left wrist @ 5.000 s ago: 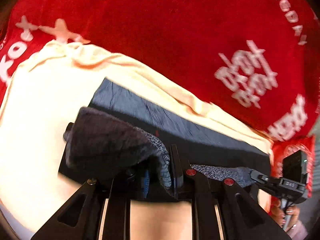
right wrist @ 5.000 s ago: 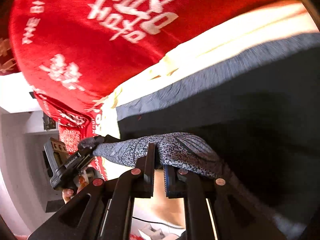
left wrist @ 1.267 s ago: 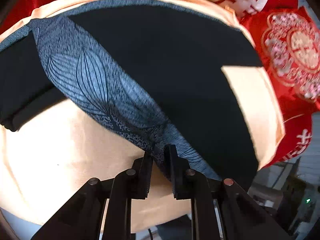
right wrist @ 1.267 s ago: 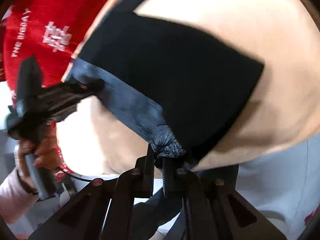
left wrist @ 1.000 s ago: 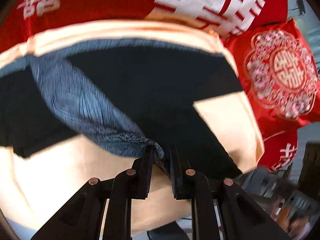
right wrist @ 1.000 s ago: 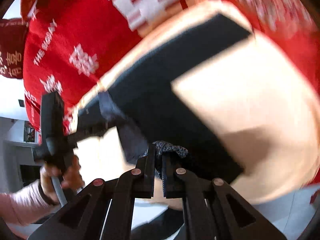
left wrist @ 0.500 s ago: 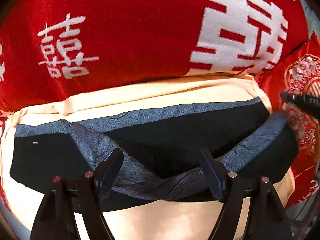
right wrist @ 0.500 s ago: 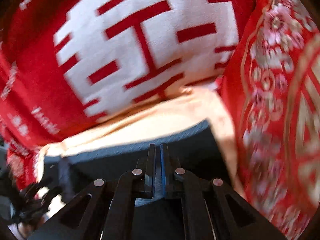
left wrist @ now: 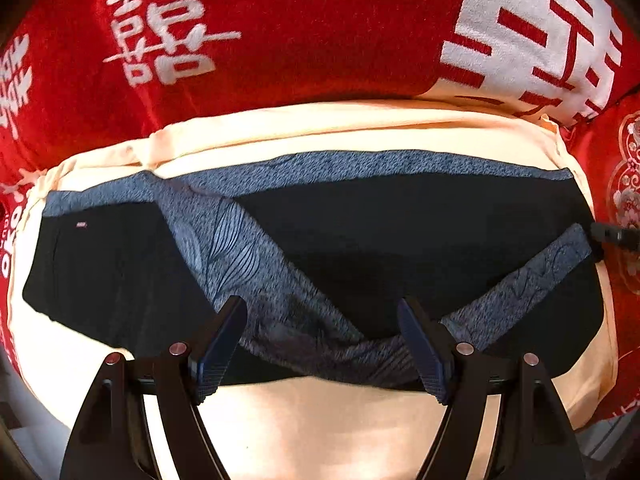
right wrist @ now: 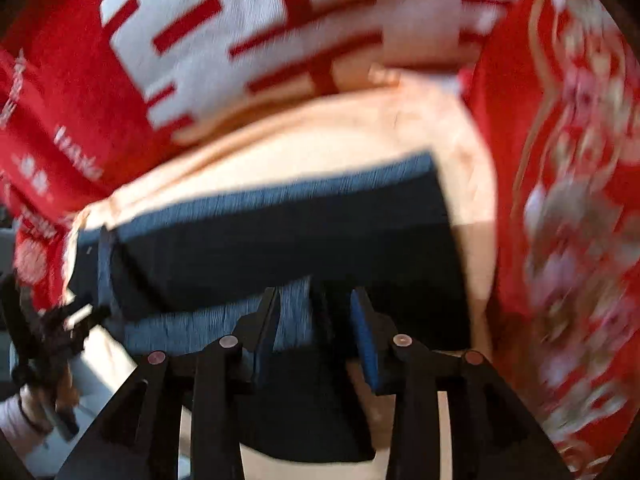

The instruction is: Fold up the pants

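Left wrist view. The left gripper hangs with its jaws spread wide, holding nothing. Below it the pants, black with a blue-grey patterned band, lie folded across a cream cloth that covers the work surface. The patterned band runs along the far edge and also crosses the black panel in a slack V, the low point of which lies between the fingertips. At the right margin the tip of the right gripper sits at the end of the band. A red blanket with white characters lies beyond the cream cloth.

Right wrist view (blurred by motion). The right gripper has its jaws parted, with pants fabric between them but not pinched. The left gripper appears at the left edge near the other end of the garment.

Step in hand, as judged: a fold has just been laid and both ends let go. The next move probably calls for flattening the loose V of the band, or regripping for a further fold. Nothing solid blocks the way; the slack band itself may bunch under a new fold.
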